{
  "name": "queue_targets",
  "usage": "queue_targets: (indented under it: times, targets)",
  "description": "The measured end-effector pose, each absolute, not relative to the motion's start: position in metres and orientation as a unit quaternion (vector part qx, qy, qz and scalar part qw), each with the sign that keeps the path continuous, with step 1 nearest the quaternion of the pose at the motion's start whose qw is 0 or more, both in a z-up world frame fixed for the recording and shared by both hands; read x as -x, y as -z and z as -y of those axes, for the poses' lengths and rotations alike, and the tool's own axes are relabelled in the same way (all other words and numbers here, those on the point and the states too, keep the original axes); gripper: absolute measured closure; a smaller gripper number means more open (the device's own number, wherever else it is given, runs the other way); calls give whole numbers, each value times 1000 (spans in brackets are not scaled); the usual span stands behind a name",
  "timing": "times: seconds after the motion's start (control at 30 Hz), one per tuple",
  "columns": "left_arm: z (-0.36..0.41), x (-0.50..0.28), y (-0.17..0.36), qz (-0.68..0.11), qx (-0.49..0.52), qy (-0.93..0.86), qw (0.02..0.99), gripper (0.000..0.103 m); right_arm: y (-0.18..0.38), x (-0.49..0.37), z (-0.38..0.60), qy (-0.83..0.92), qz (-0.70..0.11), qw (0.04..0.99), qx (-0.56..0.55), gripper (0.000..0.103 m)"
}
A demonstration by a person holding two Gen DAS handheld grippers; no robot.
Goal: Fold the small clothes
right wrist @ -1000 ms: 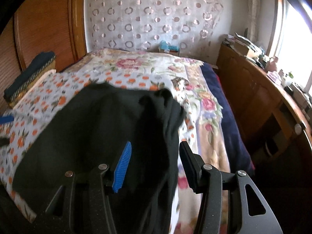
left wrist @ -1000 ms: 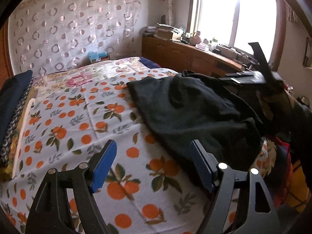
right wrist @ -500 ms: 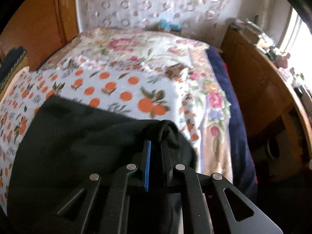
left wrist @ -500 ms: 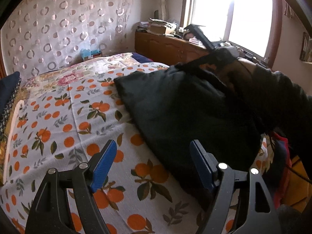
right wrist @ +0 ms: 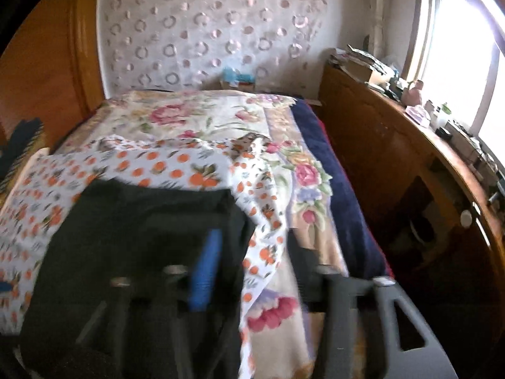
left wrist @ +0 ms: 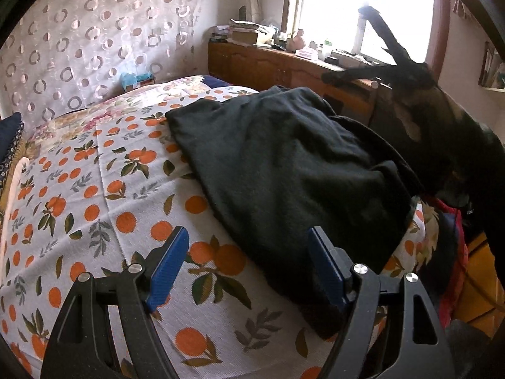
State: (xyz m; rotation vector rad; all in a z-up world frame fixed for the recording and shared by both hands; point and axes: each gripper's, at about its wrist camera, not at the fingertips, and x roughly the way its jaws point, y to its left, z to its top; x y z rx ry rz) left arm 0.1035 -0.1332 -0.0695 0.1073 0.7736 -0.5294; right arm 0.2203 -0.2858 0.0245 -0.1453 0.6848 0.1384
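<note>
A black garment (left wrist: 284, 170) lies in a loose fold on the orange-print sheet (left wrist: 94, 189) of a bed. My left gripper (left wrist: 247, 265) stands open low over the sheet, its blue pads either side of the garment's near edge without touching it. My right gripper (left wrist: 334, 75), held by a dark-sleeved hand, hovers above the garment's far right side. In the blurred right wrist view the right gripper (right wrist: 252, 268) has its jaws opening. The black garment (right wrist: 142, 237) lies under its left finger, and nothing is pinched.
A floral quilt (right wrist: 195, 117) and a dark blue blanket (right wrist: 331, 189) cover the far and right side of the bed. A wooden cabinet (right wrist: 394, 164) with clutter runs under the window. A wooden headboard (right wrist: 47, 63) and dark pillows (left wrist: 9, 139) stand at the left.
The right gripper, shut on the garment's edge half a second ago, has let go and drawn back and up. The garment has settled onto the bed. The left gripper crept slightly closer.
</note>
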Motion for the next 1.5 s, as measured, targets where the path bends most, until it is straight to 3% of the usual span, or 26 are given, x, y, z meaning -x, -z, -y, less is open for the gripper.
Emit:
queue_targets:
  times: [0.37, 0.67, 0.7, 0.77, 0.8, 1.13, 1.3, 1.43, 1.5]
  targets:
    - [141, -97, 73, -383, -60, 261, 884, 25, 17, -74, 318, -123, -346, 929, 39, 47]
    - [147, -91, 83, -403, -64, 275, 870, 25, 18, -41, 323, -145, -365, 919, 28, 49]
    - [147, -91, 84, -405, -64, 275, 869, 25, 13, -44, 325, -148, -367, 918, 30, 55]
    - [148, -90, 85, -408, -63, 277, 868, 25, 12, -42, 331, -150, -374, 914, 38, 91]
    - [148, -90, 85, -409, -63, 278, 867, 25, 10, -43, 333, -149, -375, 914, 41, 97]
    - [149, -84, 84, -414, -65, 286, 862, 25, 7, -34, 354, -118, -380, 916, 50, 99]
    - [148, -79, 84, -423, -55, 307, 851, 51, 3, -37, 343, -110, -369, 921, 61, 99]
    - [148, -75, 87, -431, -54, 315, 844, 61, 1, -38, 339, -94, -354, 927, 82, 93]
    - [148, -74, 87, -436, -47, 328, 837, 79, 2, -37, 334, -73, -347, 929, 104, 89]
